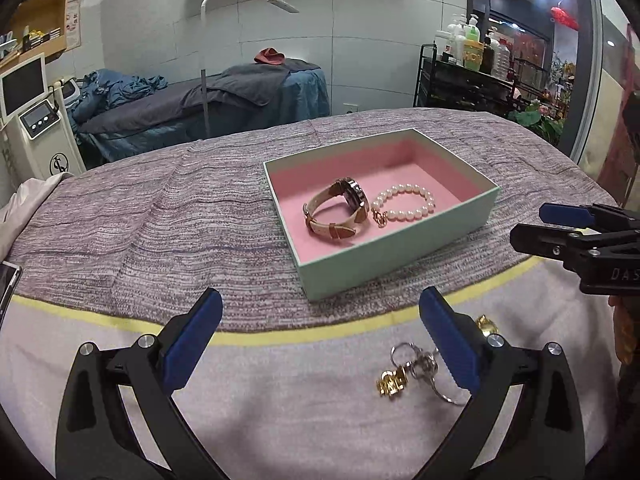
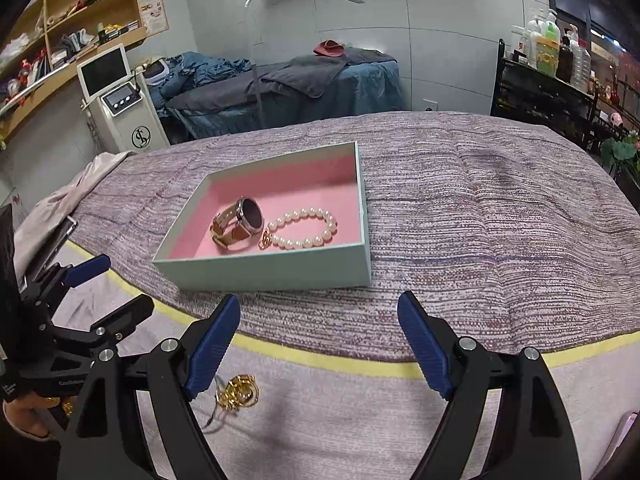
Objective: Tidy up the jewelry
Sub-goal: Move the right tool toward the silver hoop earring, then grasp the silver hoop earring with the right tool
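Note:
A mint box (image 1: pixel 400 258) (image 2: pixel 264 270) with a pink lining sits on the striped cloth. Inside lie a tan-strap watch (image 1: pixel 340 210) (image 2: pixel 240 224) and a pearl bracelet (image 1: pixel 404 202) (image 2: pixel 304 226) with a small gold charm. Loose on the cloth in front of the box lie a gold piece (image 1: pixel 391 383) (image 2: pixel 238 394), silver rings (image 1: pixel 420 362) and another gold piece (image 1: pixel 486 324). My left gripper (image 1: pixel 320 340) is open and empty, just above and left of the loose pieces. My right gripper (image 2: pixel 320 344) is open and empty, to the right of them; it also shows in the left wrist view (image 1: pixel 540 224).
A phone (image 1: pixel 8 284) lies at the cloth's left edge. A yellow stripe (image 1: pixel 280 338) crosses the cloth in front of the box. Behind the table are a massage bed (image 1: pixel 208 96), a white machine (image 1: pixel 36 120), a floor lamp and a black bottle rack (image 1: pixel 472 80).

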### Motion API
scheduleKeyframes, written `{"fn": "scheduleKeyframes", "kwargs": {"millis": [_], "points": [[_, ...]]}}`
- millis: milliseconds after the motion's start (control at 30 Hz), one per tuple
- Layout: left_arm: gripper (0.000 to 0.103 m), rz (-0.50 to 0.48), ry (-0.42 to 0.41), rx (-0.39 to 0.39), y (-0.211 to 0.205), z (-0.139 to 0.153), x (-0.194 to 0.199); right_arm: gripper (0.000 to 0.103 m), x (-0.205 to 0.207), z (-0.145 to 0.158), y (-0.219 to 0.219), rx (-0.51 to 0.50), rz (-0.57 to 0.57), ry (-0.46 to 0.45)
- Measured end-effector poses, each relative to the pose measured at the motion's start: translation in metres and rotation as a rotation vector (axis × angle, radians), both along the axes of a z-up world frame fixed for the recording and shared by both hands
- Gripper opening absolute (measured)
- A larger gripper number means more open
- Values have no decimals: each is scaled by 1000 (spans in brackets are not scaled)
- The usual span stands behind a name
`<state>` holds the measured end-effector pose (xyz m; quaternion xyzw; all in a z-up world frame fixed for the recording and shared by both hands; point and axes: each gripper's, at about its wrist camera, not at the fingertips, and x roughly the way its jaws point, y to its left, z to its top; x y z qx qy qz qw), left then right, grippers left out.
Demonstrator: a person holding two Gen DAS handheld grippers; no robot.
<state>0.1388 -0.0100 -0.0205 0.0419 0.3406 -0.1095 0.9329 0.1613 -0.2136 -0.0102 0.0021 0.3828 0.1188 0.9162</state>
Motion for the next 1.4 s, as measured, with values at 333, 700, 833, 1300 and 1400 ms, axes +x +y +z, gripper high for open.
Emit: {"fn": "scheduleKeyframes", "kwargs": {"millis": [333,700,833,1300,1400], "points": [[97,-14,50,13,-4,-21,-49,79,-41,-14,6,-23,105,8],[97,15,84,-1,7,-34,-67,43,-62,-36,34,73,258,164],[87,5,94,8,6,-35,-67,30,-59,-42,36,130,266,207],[54,-63,125,6,-6,-36,-49,9,-46,-49,35,229,239,277],[46,-87,138,19,-11,-38,-42,8,-49,-44,36,200,245,249]]}}
